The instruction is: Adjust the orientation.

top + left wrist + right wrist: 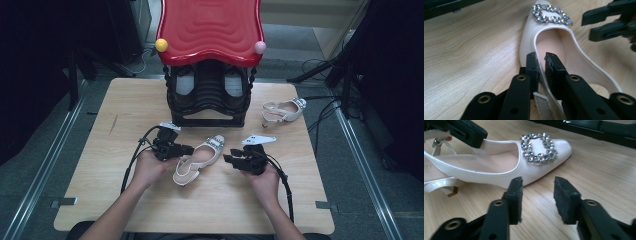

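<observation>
A cream slingback shoe [200,157] with a rhinestone buckle [551,15] lies mid-table, its toe pointing away from the person. My left gripper [188,149] reaches in from the shoe's left, and its jaws [541,56] straddle the shoe's thin side wall [541,75] near the heel strap. The wall lies against one pad, while a narrow gap shows at the other pad. My right gripper [228,159] sits just right of the shoe, open with nothing between its jaws [537,183]. The shoe's toe [559,148] lies a little ahead of them.
A black rack [209,97] with a red wavy top [210,27] stands at the table's back centre. A second cream slingback shoe [282,111] lies at the back right. Bare wood [120,150] stretches to the left and along the front edge.
</observation>
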Available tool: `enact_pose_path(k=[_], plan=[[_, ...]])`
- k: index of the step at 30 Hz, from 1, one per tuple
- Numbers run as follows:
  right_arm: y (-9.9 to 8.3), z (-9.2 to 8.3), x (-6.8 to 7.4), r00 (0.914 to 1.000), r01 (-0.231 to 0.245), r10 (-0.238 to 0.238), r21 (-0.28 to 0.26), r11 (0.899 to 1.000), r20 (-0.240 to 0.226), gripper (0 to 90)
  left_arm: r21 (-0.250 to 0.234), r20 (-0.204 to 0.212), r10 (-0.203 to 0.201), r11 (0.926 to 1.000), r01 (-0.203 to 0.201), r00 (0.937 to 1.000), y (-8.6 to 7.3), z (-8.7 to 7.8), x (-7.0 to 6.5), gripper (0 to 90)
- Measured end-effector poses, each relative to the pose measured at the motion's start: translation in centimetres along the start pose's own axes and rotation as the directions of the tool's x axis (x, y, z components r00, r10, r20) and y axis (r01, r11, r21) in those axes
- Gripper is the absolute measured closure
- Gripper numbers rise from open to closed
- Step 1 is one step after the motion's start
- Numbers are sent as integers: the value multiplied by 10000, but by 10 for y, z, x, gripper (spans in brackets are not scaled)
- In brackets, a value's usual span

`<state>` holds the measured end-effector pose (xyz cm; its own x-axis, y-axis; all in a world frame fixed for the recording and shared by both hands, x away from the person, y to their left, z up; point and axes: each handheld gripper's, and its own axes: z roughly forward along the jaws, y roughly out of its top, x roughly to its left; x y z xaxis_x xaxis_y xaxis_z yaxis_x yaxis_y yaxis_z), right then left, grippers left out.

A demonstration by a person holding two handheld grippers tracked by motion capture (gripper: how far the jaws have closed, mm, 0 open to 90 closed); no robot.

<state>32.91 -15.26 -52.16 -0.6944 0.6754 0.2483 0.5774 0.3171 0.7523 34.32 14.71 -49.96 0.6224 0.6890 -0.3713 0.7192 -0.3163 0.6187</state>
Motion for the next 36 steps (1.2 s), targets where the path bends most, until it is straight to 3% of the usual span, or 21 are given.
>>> enact_pose_path(k=[8, 11, 13, 19, 23, 30, 36], plan=[[0, 10, 7, 9987, -71, 79, 164, 9998, -500, 898, -298, -122, 401, 9987, -405, 9991, 6, -23, -8, 662], [0, 15, 10, 9979, -114, 129, 243, 9996, -631, 900, -122, 31, 530, 9985, -530, 9986, 7, -32, -8, 581], [0, 19, 11, 9979, -49, 66, 279, 9996, -637, 900, -346, -267, 657, 9972, -666, 9975, 7, -40, -9, 568], [0, 26, 17, 9981, 28, 0, 460, 9989, -608, 900, -466, -363, 588, 9971, -605, 9976, 5, -53, -4, 529], [1, 27, 16, 9976, -42, 76, 506, 9987, -682, 900, -444, -491, 380, 9982, -401, 9981, 2, -55, 2, 505], [5, 30, 15, 9981, -31, 64, 538, 9985, -607, 900, -509, -717, 351, 9980, -388, 9968, -6, -56, 7, 483], [9, 33, 12, 9982, -88, 122, 575, 9983, -593, 900, -238, -742, 25, 9997, -42, 9972, -14, -52, 12, 507]])
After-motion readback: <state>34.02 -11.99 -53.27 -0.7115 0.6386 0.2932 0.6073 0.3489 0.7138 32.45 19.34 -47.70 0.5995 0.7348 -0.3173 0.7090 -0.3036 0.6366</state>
